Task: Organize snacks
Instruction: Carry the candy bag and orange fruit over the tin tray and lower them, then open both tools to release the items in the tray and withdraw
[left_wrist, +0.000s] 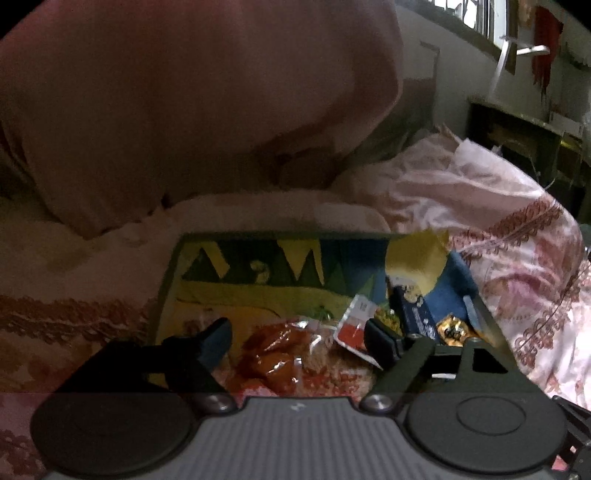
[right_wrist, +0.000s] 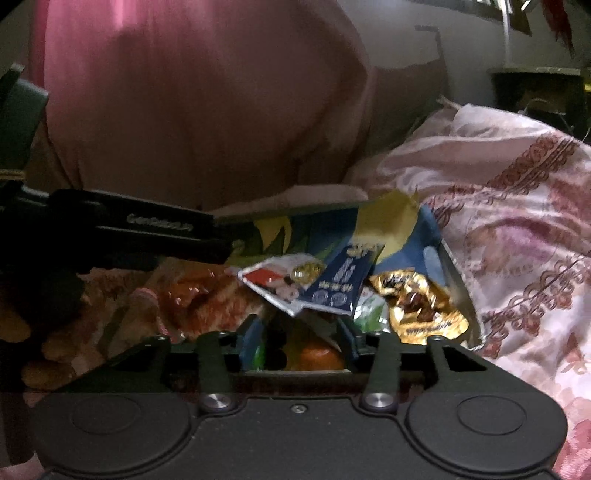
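Left gripper (left_wrist: 299, 341) spread wide, red snack packet (left_wrist: 280, 354) loose between fingers; right gripper (right_wrist: 299, 341) parted, orange snack (right_wrist: 319, 356) between, untouched.

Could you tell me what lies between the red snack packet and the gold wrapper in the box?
In the right wrist view, a white packet and a dark blue packet lie overlapping between the red snack packet and the gold wrapper.

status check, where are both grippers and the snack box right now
Left gripper open over the red snack pack, nothing held. Right gripper open low at the snack box. Packets piled inside; pink bedding around.
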